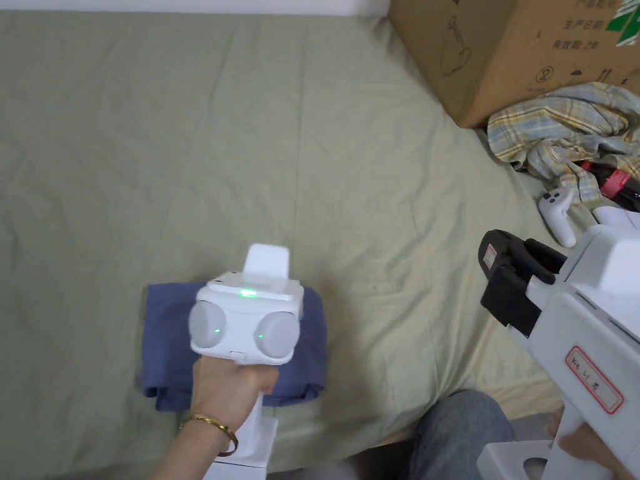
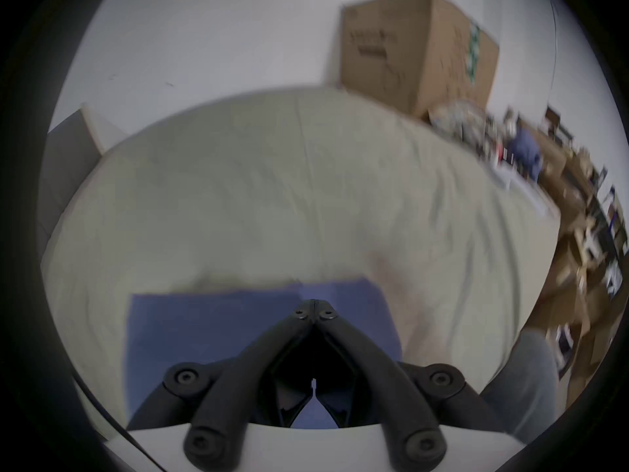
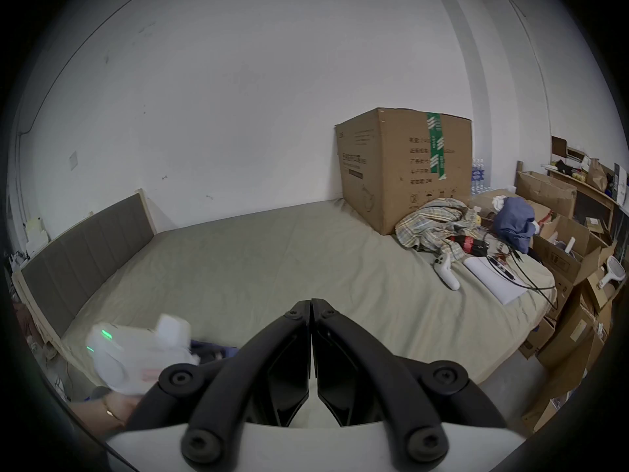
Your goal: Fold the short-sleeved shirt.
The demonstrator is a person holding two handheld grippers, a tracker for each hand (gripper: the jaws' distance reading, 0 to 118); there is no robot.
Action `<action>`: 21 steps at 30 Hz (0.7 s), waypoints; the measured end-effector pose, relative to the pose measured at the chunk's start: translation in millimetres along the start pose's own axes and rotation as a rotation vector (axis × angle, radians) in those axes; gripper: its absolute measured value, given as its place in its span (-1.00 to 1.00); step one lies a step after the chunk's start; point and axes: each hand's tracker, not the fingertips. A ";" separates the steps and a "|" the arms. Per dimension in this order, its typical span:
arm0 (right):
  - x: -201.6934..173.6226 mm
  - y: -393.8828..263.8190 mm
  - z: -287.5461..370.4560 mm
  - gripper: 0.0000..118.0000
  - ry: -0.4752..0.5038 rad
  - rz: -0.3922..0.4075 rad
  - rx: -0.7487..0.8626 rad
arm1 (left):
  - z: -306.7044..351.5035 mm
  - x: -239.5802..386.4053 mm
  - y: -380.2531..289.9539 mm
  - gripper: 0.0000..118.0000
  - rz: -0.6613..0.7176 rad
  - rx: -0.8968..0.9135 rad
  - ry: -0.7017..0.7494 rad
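The blue short-sleeved shirt point(image 1: 165, 337) lies folded into a compact rectangle near the front edge of the bed point(image 1: 250, 156). A hand holds the left gripper's white body point(image 1: 247, 319) directly over it, hiding the shirt's middle. In the left gripper view the shirt point(image 2: 204, 326) spreads flat under the left gripper point(image 2: 315, 304), whose jaws meet at the tips with no cloth seen between them. My right gripper point(image 3: 311, 300) is raised off to the right, jaws shut and empty, its black jaws point(image 1: 509, 275) well clear of the shirt.
A big cardboard box point(image 1: 500, 50) stands at the bed's far right, with a crumpled plaid cloth point(image 1: 562, 131), a dark bottle point(image 1: 615, 181) and a white controller point(image 1: 558, 212) beside it. A knee in jeans point(image 1: 462, 431) is at the front edge. A padded headboard point(image 3: 85, 251) closes the left end.
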 end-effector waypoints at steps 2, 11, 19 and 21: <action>-13.8 0.7 -8.5 -1.00 0.032 0.024 0.003 | 34.5 -23.3 10.4 -1.00 0.042 0.137 0.035; -117.8 -29.2 -89.1 -1.00 0.150 0.073 -0.039 | 134.3 -111.9 5.7 -1.00 0.127 0.362 0.260; -179.8 -119.3 -156.5 -1.00 0.161 0.054 -0.314 | 175.6 -149.7 -23.7 -1.00 0.145 0.396 0.330; -186.4 -138.7 -160.3 -1.00 0.132 0.083 -0.366 | 177.1 -154.9 -27.9 -1.00 0.157 0.385 0.338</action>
